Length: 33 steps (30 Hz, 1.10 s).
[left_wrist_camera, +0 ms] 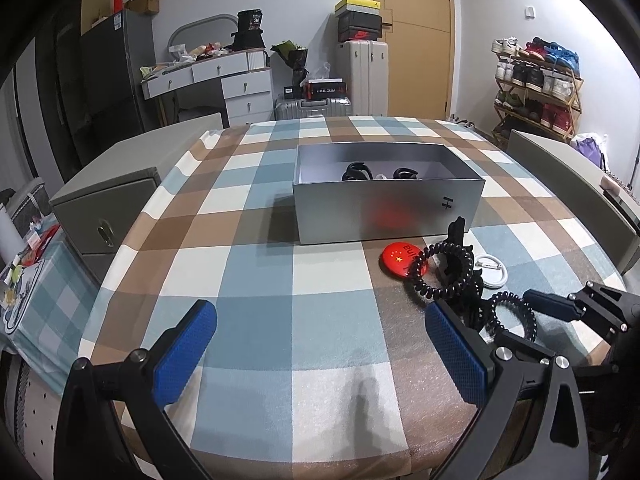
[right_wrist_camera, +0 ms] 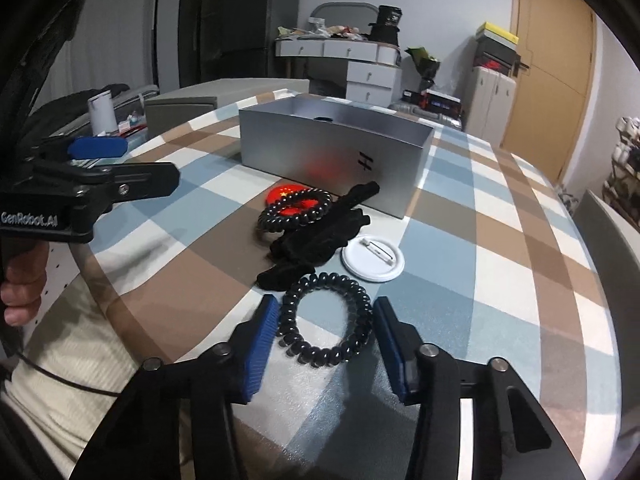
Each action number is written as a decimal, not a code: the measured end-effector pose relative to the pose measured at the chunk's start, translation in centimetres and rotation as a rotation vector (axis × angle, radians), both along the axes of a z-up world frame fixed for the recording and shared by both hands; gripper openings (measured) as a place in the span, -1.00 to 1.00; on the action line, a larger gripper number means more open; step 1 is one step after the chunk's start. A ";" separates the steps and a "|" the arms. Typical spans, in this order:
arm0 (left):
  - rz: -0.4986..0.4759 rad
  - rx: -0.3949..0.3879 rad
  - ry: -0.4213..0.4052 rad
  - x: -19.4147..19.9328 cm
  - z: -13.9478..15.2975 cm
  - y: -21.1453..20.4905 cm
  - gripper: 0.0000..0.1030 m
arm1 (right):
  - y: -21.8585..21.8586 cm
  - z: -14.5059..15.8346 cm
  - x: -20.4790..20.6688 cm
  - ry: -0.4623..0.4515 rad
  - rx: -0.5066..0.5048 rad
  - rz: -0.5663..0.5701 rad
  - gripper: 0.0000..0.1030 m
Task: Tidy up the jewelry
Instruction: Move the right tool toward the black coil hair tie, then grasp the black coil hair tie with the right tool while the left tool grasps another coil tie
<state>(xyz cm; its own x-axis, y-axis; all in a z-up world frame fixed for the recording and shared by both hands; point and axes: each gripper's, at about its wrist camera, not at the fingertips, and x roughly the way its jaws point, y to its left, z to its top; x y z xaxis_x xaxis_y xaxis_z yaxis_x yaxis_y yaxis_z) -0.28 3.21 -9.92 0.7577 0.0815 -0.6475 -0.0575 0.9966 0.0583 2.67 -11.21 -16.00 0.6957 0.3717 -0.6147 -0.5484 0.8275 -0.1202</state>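
A silver open box (left_wrist_camera: 386, 210) stands on the checkered table and holds black items (left_wrist_camera: 354, 172); it also shows in the right wrist view (right_wrist_camera: 332, 148). In front of it lie a red badge (left_wrist_camera: 396, 258), a white badge (right_wrist_camera: 373, 259), a black velvet bow (right_wrist_camera: 320, 236) and two black spiral hair ties. One tie (right_wrist_camera: 296, 210) rests over the red badge. My right gripper (right_wrist_camera: 326, 334) is open, with its fingers on either side of the nearer tie (right_wrist_camera: 326, 318). My left gripper (left_wrist_camera: 320, 354) is open and empty above bare cloth, left of the items.
The right gripper shows at the right edge of the left wrist view (left_wrist_camera: 560, 308). Grey chairs (left_wrist_camera: 116, 200) stand at the table's left and right sides. A dresser (left_wrist_camera: 224, 80), suitcases (left_wrist_camera: 366, 76) and a shoe rack (left_wrist_camera: 536, 84) stand at the far wall.
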 end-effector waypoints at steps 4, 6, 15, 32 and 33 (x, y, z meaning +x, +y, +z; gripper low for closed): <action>-0.011 -0.012 0.010 0.2 0.0 -0.1 0.97 | -0.4 0.0 -0.1 -0.002 0.018 0.002 -0.20; -0.019 -0.020 0.015 0.5 0.1 -0.2 0.97 | -0.9 0.2 -0.2 0.001 0.050 0.005 -0.21; -0.105 -0.080 0.044 3.2 0.4 -2.1 0.97 | -3.1 0.9 0.0 0.036 0.155 0.010 -0.27; -0.217 -0.303 0.199 7.4 -1.6 -2.7 0.97 | -5.8 1.3 0.6 0.054 0.253 -0.018 -0.37; -0.219 -0.305 0.200 7.4 -1.6 -2.7 0.96 | -5.7 1.2 0.5 0.054 0.249 -0.014 -0.37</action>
<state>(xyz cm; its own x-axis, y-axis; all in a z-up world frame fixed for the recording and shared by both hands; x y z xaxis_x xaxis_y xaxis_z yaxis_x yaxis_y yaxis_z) 7.16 0.54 -11.47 0.5929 -0.2855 -0.7530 0.1399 0.9574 -0.2528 3.21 -16.94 -14.79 0.6707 0.5064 -0.5419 -0.5364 0.8358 0.1171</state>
